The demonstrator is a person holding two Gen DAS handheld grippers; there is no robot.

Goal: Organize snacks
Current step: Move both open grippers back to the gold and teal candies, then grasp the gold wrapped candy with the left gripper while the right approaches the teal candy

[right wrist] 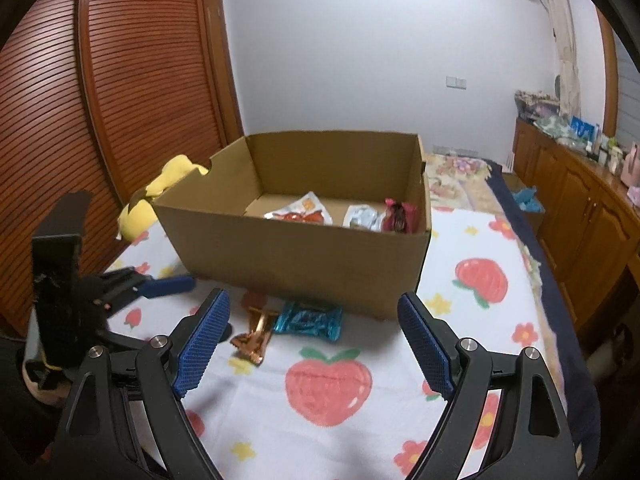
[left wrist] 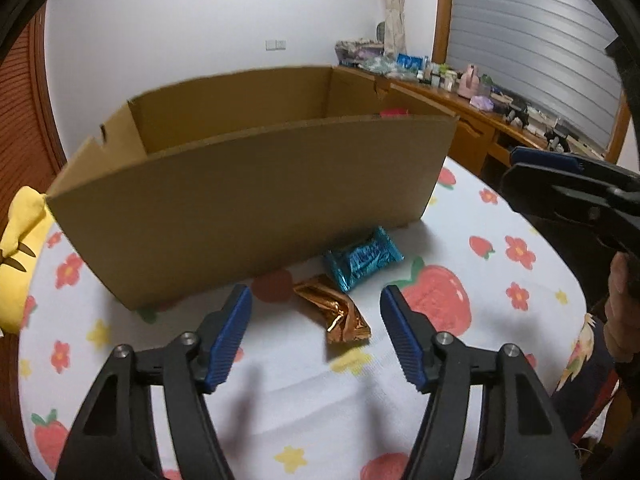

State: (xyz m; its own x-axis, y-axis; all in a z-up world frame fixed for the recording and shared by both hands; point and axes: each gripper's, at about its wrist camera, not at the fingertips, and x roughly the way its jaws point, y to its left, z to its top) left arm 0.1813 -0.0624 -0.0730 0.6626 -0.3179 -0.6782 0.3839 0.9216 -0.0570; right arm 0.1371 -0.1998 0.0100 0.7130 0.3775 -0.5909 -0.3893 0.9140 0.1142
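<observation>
Here the cardboard box is seen from above its near wall only in the right wrist view, where three packets are shown on its floor against the right-hand end: an orange-and-white packet, a silver packet and a dark red packet. In the left wrist view the inside is hidden by the box's near wall, and only a scrap of red is glimpsed over the rim.

Two snacks are left on the strawberry-print bed cover, just in front of the box's near wall. The blue foil packet is laid with its long axis roughly along that wall, just beside it; whether it touches cannot be told. The copper foil packet is laid just beside the blue one, on the side towards the tools, its long axis running obliquely from the box towards the near edge of the bed.

The left tool is held with its jaws moderately apart and nothing gripped, the copper packet lying between its blue pads in that view. The right tool is held wide, also without anything in it. A yellow plush toy is seen at the box's left end
</observation>
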